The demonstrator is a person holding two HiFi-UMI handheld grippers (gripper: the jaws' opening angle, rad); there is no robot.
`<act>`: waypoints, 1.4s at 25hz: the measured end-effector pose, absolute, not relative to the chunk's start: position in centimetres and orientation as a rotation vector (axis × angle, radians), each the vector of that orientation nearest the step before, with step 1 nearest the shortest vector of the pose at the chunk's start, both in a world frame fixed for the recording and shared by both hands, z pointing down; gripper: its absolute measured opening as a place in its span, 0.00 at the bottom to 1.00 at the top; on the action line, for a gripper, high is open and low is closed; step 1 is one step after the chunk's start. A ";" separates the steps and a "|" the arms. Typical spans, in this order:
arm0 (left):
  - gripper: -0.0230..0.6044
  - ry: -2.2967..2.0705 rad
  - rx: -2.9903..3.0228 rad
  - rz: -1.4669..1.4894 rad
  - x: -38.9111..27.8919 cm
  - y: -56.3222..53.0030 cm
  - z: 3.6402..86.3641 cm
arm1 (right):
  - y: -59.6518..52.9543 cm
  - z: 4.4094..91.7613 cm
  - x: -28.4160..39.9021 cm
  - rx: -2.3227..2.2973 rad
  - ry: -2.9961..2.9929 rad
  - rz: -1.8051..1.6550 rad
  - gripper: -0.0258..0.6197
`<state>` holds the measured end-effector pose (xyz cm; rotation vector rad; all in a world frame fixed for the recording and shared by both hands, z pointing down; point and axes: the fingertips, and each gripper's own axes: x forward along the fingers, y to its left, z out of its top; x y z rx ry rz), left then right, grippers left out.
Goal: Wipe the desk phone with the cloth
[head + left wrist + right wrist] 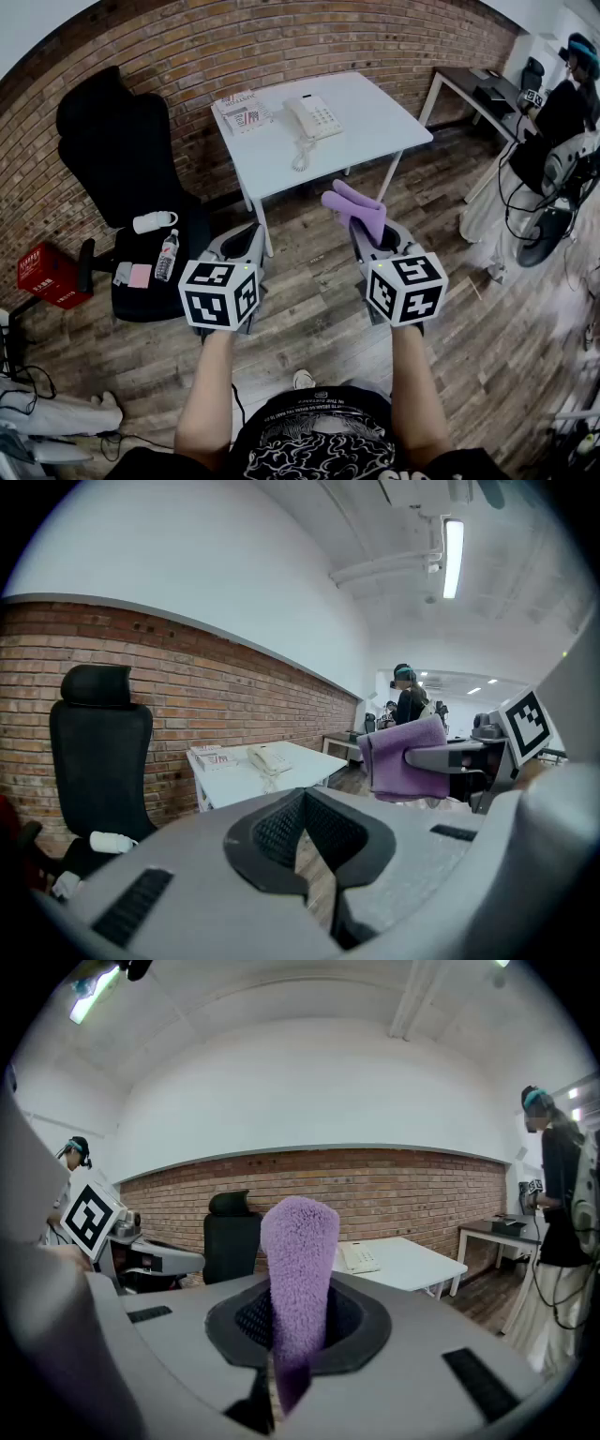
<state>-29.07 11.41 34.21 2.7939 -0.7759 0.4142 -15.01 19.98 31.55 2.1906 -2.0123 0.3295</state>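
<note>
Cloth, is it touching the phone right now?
No, the cloth is clamped in the right gripper, apart from the phone on the table.

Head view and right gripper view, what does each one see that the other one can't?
Only the head view shows the water bottle on the black chair, the red box on the floor and the person's arms. Only the right gripper view shows the ceiling light. Both show the purple cloth pinched in the right gripper, the desk phone on the white table, that chair and the brick wall.
</note>
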 end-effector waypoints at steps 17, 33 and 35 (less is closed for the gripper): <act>0.05 -0.728 2.815 0.430 -24.8 8.8 35.3 | 17.5 32.9 -11.3 2.225 -1.985 0.355 0.11; 0.05 -0.864 2.771 0.477 -13.0 2.6 36.0 | 9.6 33.7 1.6 2.112 -2.106 0.379 0.11; 0.05 -0.903 2.753 0.477 -11.7 1.6 36.1 | 8.4 33.7 3.2 2.083 -2.130 0.380 0.11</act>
